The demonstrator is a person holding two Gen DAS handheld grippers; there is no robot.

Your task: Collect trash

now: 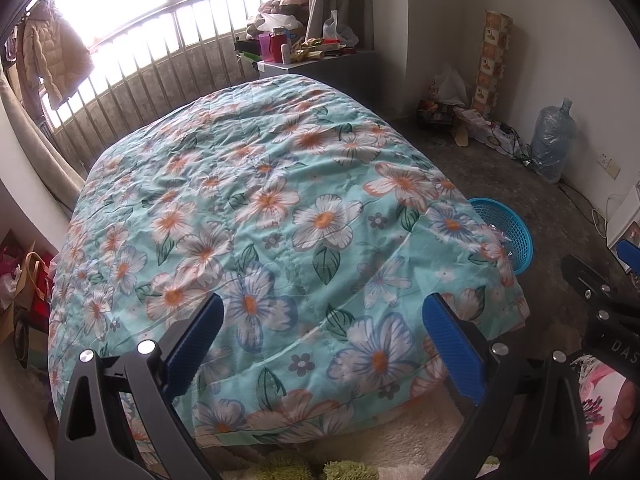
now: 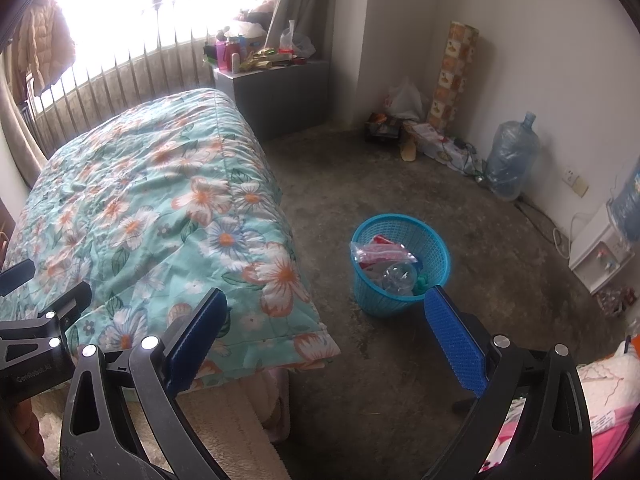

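Left tool (image 1: 322, 344) spread wide, nothing between its blue pads, hanging over the near end of the bed; floral quilt (image 1: 256, 216) in teal with white and orange flowers covers the bed fully; right tool (image 2: 326, 332) also spread wide and empty, held above the concrete floor (image 2: 500, 300) beside the bed's corner; each tool shows at the edge of the other's view.

Blue mesh basket (image 2: 400, 264) stands on the floor just beside the bed's right edge, ahead of the right tool; inside it a clear plastic bag with red print (image 2: 380, 254), a clear plastic bottle (image 2: 398, 276) and a small green bit, all lying below the rim; in left wrist view the basket is half hidden behind the quilt's edge.

Far wall: large water jug (image 2: 512, 156) on the floor, tall patterned roll (image 2: 454, 76) upright in the corner, white plastic bag (image 2: 404, 100) next to it; grey tabletop (image 2: 276, 92) under the window cluttered with bottles and packets; jacket (image 1: 52, 52) hanging on the window bars at left.
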